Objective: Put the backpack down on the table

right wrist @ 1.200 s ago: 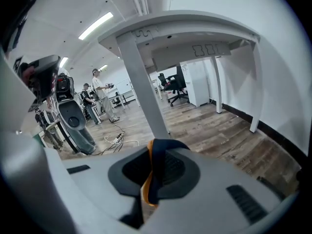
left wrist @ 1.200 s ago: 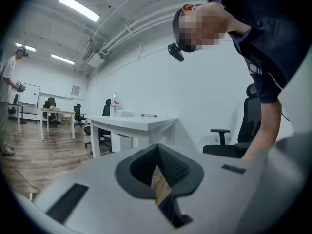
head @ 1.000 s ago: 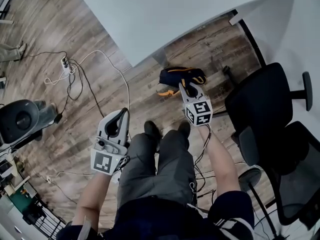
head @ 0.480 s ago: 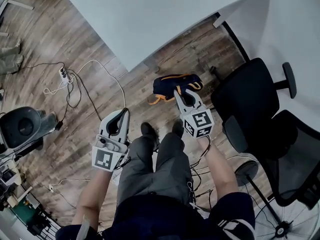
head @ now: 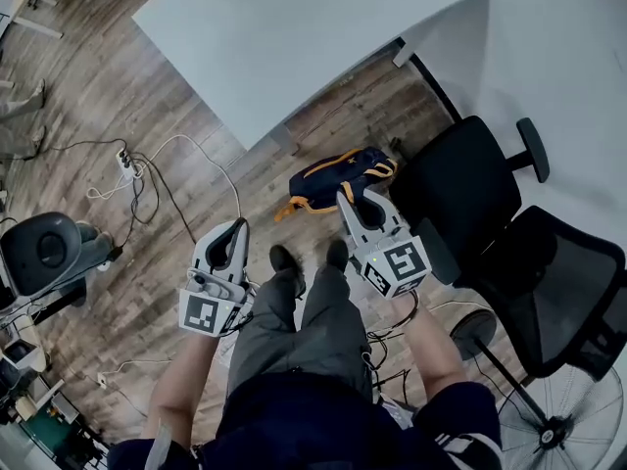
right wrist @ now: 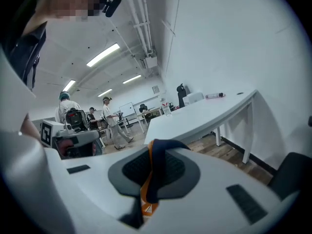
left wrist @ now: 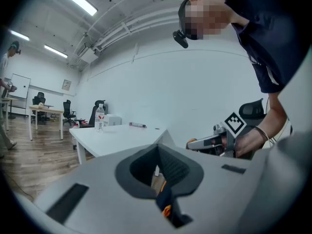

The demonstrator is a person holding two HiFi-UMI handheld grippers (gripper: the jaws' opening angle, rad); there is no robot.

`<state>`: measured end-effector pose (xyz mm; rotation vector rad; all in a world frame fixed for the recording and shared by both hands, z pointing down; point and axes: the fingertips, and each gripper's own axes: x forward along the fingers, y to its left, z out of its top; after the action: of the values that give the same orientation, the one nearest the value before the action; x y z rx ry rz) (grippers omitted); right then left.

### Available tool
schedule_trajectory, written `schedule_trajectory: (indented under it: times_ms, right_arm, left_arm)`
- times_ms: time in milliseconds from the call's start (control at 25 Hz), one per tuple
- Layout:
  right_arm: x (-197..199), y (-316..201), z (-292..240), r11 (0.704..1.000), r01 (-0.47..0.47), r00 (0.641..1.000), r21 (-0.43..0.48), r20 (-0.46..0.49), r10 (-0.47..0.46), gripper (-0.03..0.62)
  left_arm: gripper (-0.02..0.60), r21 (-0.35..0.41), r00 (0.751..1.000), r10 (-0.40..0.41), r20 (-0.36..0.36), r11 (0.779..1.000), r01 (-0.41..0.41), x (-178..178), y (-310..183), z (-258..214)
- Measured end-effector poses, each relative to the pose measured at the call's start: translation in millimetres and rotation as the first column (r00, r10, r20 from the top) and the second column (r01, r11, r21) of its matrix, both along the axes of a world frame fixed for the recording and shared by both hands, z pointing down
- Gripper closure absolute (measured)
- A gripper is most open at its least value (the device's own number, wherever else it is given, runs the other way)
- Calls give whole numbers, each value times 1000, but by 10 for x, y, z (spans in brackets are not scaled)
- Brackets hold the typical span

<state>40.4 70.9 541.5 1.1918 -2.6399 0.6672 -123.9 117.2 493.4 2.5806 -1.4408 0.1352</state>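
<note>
So the backpack [head: 333, 176] was off the floor at this point, hanging by its strap [right wrist: 155, 165] from the right gripper [head: 353, 201], whose jaws were clamped tight on that navy-and-orange strap. It dangled just in front of the person's feet, lower than the table [head: 294, 47] and near its corner, right beside a black chair [head: 470, 184]. The left gripper [head: 235, 229] sat off to the side, well apart from the bag, jaws closed together and gripping nothing as far as I could tell. A sliver of navy and orange showed through its gap, which I took for the bag beyond. My read was that this was the lift-and-carry step, with the set-down not yet done. The next move would call for getting the bag above the table edge, bringing it over the top and lowering it till it rests, and only then loosening the jaws. A bag on one strap can swing, so the chair and the table edge were the things to mind. The table was big, white and smooth, with a bottle [left wrist: 99, 118] and a few small bits toward the far end. The floor [head: 108, 76] was wood-look, with a power strip [head: 125, 160] and loose cables off to the left, and a fan [head: 563, 419] behind the chair. A few people [right wrist: 111, 123] stood at other desks further back.
</note>
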Motion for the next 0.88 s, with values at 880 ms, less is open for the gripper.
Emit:
schedule_trajectory:
  times_ms: [880]
  right_arm:
    - [428,-84,-2940,962,106,984,253,110,-138,574]
  left_arm:
    - [580,91,989,-139,43,987,134,248,50,-1338]
